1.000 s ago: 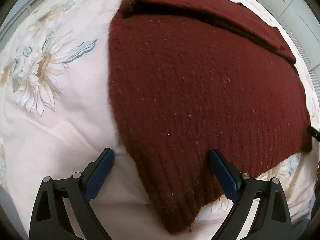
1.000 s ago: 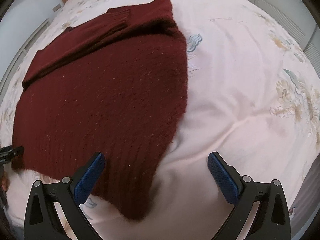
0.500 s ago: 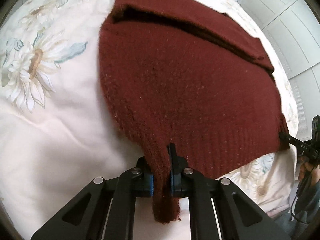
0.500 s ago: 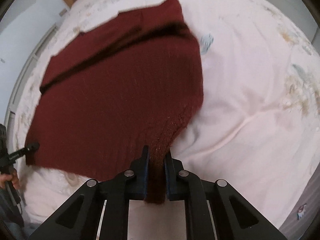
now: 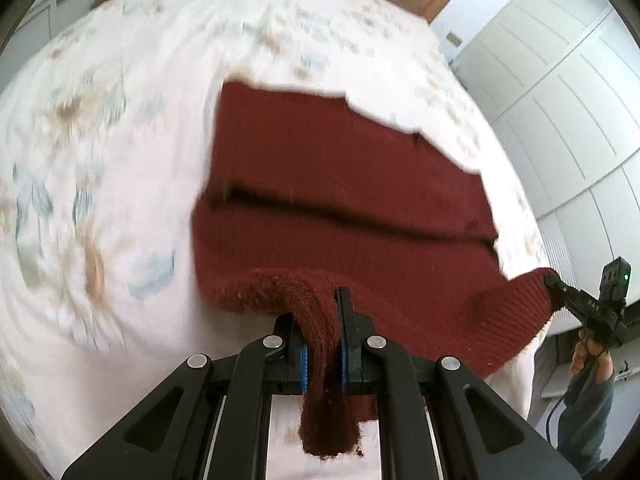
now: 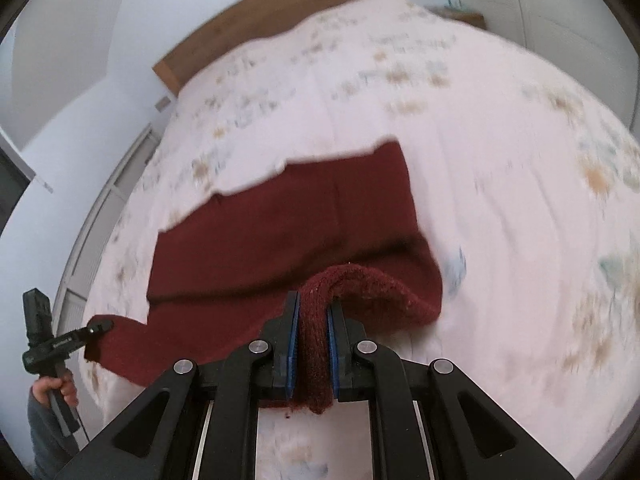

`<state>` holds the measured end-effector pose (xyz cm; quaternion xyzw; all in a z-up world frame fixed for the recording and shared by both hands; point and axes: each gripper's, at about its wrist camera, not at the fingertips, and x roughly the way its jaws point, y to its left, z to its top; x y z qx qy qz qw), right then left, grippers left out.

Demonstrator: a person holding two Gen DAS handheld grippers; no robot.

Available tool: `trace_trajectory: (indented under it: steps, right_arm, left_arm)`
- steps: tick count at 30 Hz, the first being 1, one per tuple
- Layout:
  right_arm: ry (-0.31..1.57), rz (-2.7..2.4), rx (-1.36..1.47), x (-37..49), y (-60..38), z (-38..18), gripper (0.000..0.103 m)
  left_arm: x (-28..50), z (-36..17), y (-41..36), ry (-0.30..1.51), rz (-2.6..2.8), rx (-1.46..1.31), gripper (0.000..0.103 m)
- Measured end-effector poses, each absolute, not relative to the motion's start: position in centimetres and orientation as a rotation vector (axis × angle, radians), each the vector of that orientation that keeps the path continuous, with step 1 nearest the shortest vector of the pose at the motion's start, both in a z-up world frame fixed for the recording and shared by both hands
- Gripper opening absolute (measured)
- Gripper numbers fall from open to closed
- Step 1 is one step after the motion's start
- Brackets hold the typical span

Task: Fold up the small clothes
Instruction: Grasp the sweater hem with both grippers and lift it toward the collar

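Observation:
A dark red knitted sweater lies on a floral bedspread; it also shows in the right wrist view. My left gripper is shut on the left corner of its ribbed hem, lifted off the bed. My right gripper is shut on the right hem corner, also lifted. Each gripper appears in the other's view: the right gripper at the far right, the left gripper at the far left. The near hem hangs between them; the far part with folded sleeves lies flat.
The bedspread stretches to a wooden headboard. White wardrobe doors stand to the right of the bed. A white wall and a radiator-like panel run along the left side.
Both grippers closed on the hem corners from open, then lifted the hem and carried it up and toward the far end. Both views now look along the bed and are motion-blurred.

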<state>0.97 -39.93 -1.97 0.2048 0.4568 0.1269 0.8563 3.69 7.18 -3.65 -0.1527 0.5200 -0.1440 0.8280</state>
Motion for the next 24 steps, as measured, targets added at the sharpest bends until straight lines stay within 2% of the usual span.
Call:
trace_trajectory:
  steps: [7,12,24]
  right_arm:
    - [0.886,0.197,0.356,7.8,-39.1,0.7,0.012]
    - [0.913,0.163,0.280,13.1,-37.2,0.2,0.012]
    - [1.130,0.076,0.129,21.0,-34.2,-7.1,0.014]
  left_arm:
    - [10.6,-0.5,7.6,1.021,-0.233,-0.293,0.009]
    - [15.3,-0.5,7.5,1.030,-0.181,-0.252,0.009]
    - [21.3,-9.0,7.7,1.193,-0.051,-0.157,0.011]
